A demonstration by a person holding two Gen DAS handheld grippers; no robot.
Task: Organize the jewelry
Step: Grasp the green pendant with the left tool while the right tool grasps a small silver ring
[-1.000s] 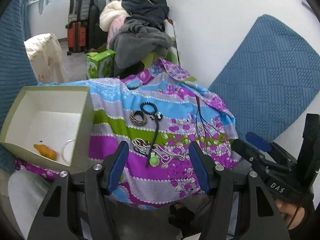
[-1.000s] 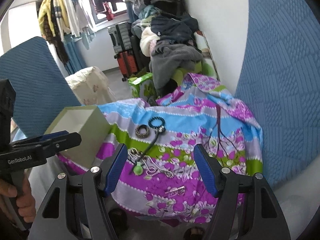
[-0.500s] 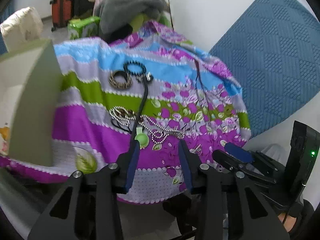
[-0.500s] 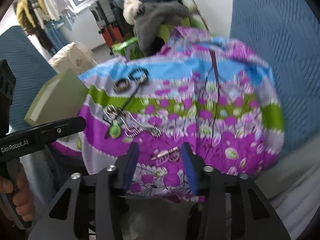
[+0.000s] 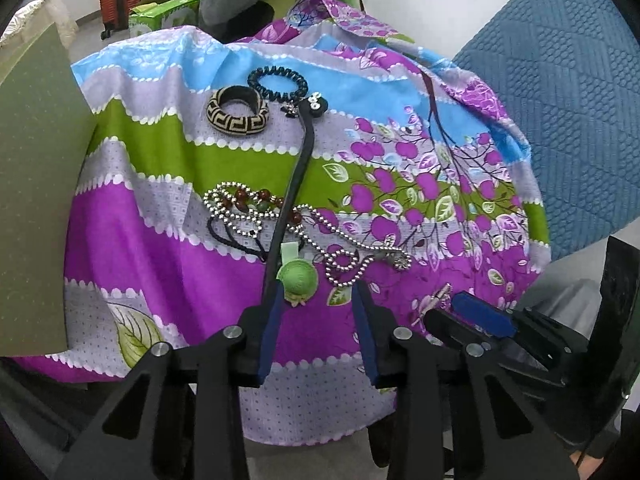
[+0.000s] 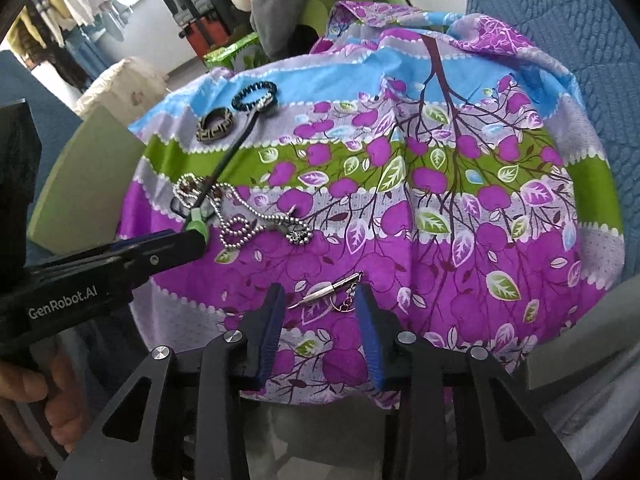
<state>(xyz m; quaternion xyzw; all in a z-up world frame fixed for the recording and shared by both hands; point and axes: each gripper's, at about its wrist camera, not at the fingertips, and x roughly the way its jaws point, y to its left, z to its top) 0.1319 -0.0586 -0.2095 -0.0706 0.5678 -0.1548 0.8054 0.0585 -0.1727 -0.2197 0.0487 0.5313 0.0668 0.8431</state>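
Jewelry lies on a floral cloth. My left gripper is open, its jaws either side of a green round pendant on a black cord. A silver bead chain and red-brown beads tangle beside it. A patterned bangle and a dark coiled band lie farther back. My right gripper is open around a small silver keychain piece. The pendant and left gripper also show in the right wrist view.
A pale green box stands at the left edge of the cloth, its wall facing me. A blue quilted cushion stands on the right. Clothes and suitcases pile up behind.
Both grippers moved down and forward toward the cloth and their jaws narrowed. The left now straddles the green pendant, the right the silver keychain piece.
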